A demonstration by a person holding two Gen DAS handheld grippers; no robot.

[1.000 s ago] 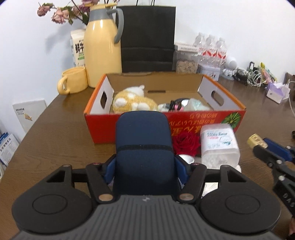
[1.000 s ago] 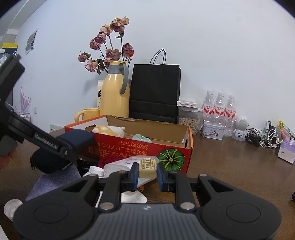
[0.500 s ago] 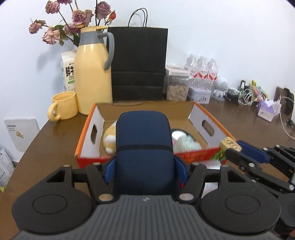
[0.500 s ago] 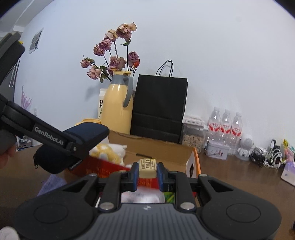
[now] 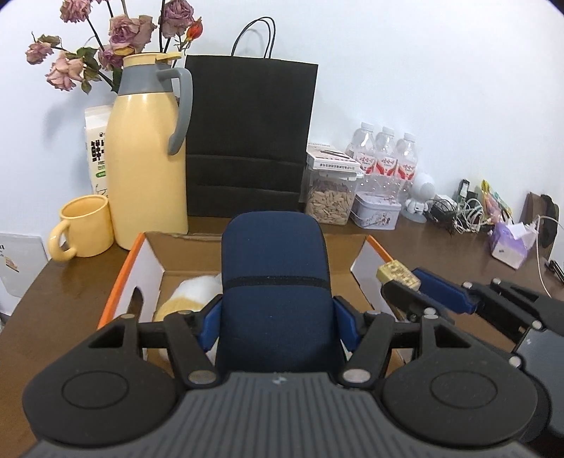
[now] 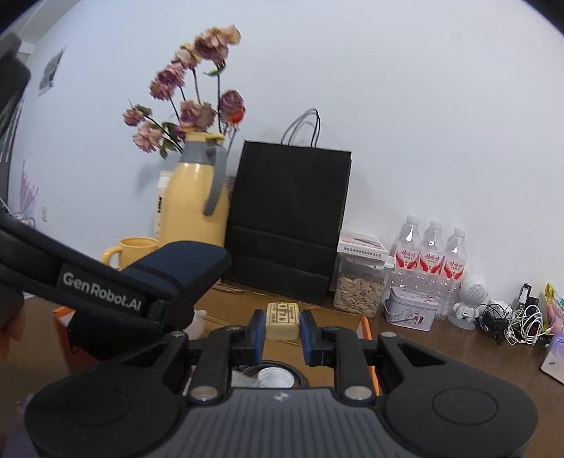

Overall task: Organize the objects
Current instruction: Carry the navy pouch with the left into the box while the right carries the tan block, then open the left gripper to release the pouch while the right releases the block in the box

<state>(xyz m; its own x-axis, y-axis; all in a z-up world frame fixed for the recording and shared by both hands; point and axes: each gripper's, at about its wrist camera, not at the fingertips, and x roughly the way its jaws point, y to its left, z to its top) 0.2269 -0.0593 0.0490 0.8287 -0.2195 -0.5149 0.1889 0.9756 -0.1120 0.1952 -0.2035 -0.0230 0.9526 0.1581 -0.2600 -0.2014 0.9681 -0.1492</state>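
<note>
**Both sets of fingers loaded, hanging over the cardboard box**

Fingers first: the left gripper point(image 5: 276, 317) has its blue pads point(image 5: 208, 326) clamped on either side of a dark navy pouch point(image 5: 275, 267), so the jaws stand fairly wide but are pinching that pouch, not spread free. The pouch sticks out forward past the fingertips and sits above the cardboard box point(image 5: 141, 271), covering most of the box's middle from the left wrist view. The right gripper point(image 6: 282, 329) is nearly closed, its blue pads point(image 6: 258, 333) squeezing a small tan block with dark print on it point(image 6: 282, 317). That block is also above the box, toward the box's right end, just over the orange edge there point(image 5: 396, 274).

Inside the box, on its left side, there's a yellow and white plush toy point(image 5: 190, 299), partly hidden behind the pouch. Through the right wrist view you can see a white cap and something dark in the box below the gripper, too cut off to say what.

Behind the box: a yellow thermos jug point(image 5: 144, 158) with dried roses point(image 5: 120, 28) behind it, a yellow mug point(image 5: 83, 229) left of the jug, a black paper bag point(image 5: 250, 141) right of it, then a jar of seeds point(image 5: 329, 200), a small tin point(image 5: 377, 211) and three water bottles point(image 5: 386, 158). All on a brown wooden table point(image 5: 53, 310)
</note>
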